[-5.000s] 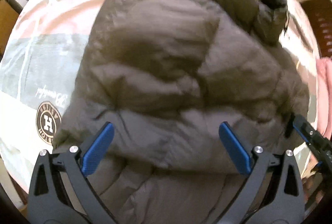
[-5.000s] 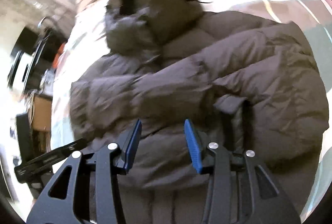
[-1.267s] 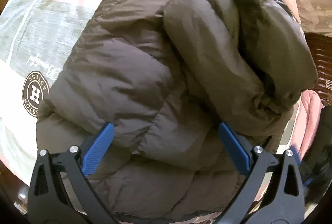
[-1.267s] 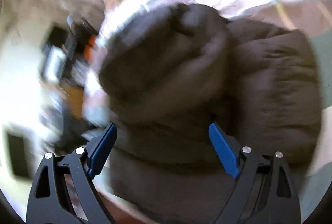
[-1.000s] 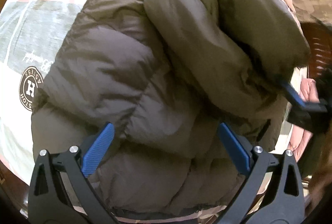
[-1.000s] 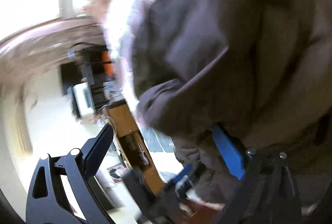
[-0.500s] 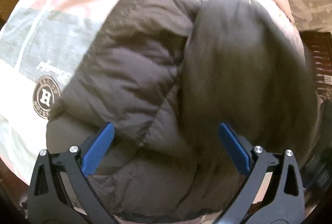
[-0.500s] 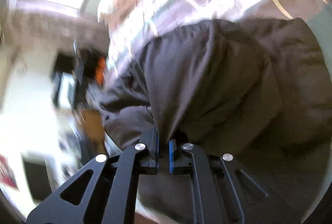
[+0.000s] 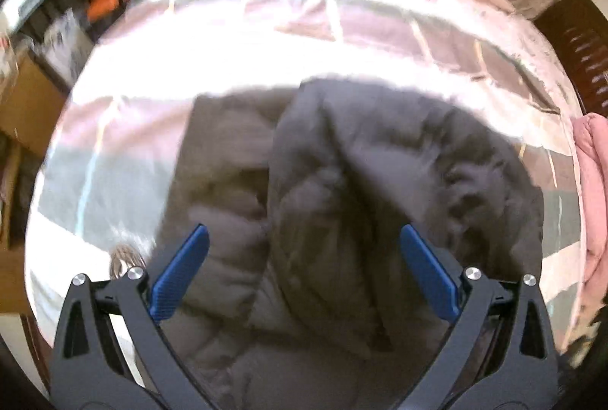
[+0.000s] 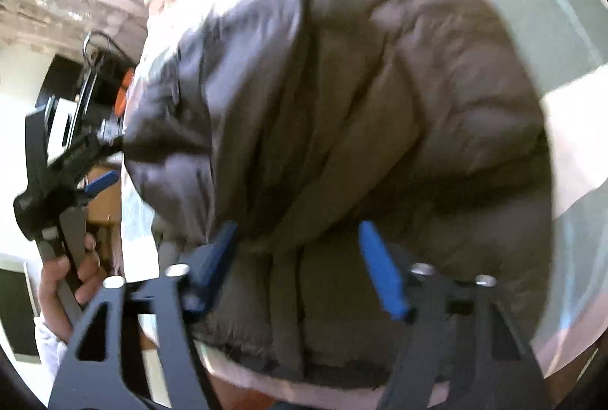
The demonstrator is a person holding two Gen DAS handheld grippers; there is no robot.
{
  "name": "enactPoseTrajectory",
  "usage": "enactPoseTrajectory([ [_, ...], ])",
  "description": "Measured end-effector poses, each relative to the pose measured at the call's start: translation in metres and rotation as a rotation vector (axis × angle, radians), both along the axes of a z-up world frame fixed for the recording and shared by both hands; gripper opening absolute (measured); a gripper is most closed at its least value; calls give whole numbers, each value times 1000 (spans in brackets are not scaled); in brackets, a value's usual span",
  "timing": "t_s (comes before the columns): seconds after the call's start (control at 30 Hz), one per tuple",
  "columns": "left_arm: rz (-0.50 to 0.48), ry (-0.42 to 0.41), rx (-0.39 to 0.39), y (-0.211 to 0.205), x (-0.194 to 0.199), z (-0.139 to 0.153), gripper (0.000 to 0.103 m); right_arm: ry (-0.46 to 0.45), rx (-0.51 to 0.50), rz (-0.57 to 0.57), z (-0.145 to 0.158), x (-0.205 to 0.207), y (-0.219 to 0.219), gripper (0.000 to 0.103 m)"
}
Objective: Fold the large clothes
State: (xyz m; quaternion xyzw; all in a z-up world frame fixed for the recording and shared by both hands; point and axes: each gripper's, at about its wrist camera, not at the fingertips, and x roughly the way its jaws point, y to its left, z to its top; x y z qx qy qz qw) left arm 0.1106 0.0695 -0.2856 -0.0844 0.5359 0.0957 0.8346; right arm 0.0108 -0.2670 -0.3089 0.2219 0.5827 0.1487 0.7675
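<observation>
A folded brown puffer jacket (image 9: 380,205) lies on a bed (image 9: 228,30). The left gripper (image 9: 304,269) hovers above, jaws apart. The right gripper (image 10: 300,269) has just been opening, jaws empty.

We see the brown puffer jacket (image 9: 342,182) folded into a bundle at the centre of the frame, lying on the striped bed cover (image 9: 266,30). Our left tool (image 9: 304,269) hangs above it at the bottom, blue pads (image 9: 178,273) spread wide, nothing between them. Pink fabric (image 9: 594,182) sits at the right edge.
</observation>
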Motion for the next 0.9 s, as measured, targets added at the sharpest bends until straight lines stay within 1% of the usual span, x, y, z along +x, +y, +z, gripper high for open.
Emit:
enactPoseTrajectory([
  [0.07,-47,-61,20,-11,7,14,101,-60,36,-21,19,27,-8,52],
  [0.1,-79,-84,25,-19,11,20,101,-77,52,-17,22,38,-3,52],
  [0.17,-121,-89,18,-32,19,22,101,-107,72,-8,23,55,9,52],
  [0.2,-145,-73,-1,-39,24,17,101,-106,91,6,20,62,18,51],
  [0.23,-165,-38,-6,-46,28,8,101,-93,91,25,14,83,37,49],
  [0.27,-180,7,4,-50,34,-5,101,-81,76,41,9,89,45,44],
  [0.33,-207,120,18,-57,38,-37,101,-45,19,78,-10,100,60,44],
  [0.4,-195,228,14,-54,35,-71,101,18,-32,85,-36,104,68,43],
  [0.43,-185,262,19,-51,31,-83,101,47,-55,87,-47,103,69,43],
  [0.5,-173,324,31,-46,22,-106,101,75,-102,106,-66,97,71,41],
  [0.57,-172,354,35,-44,15,-121,101,88,-138,140,-75,87,76,41],
  [0.6,-175,365,49,-45,11,-130,101,94,-149,152,-81,82,78,41],
  [0.7,-186,383,84,-50,1,-145,101,117,-184,180,-97,72,83,40],
  [0.77,-176,392,73,-48,-2,-145,101,132,-181,175,-98,76,83,40],
  [0.83,-151,379,25,-40,-7,-131,101,121,-130,145,-85,81,81,40],
  [0.9,-130,343,-12,-31,-20,-111,101,76,-87,128,-61,74,72,40],
])
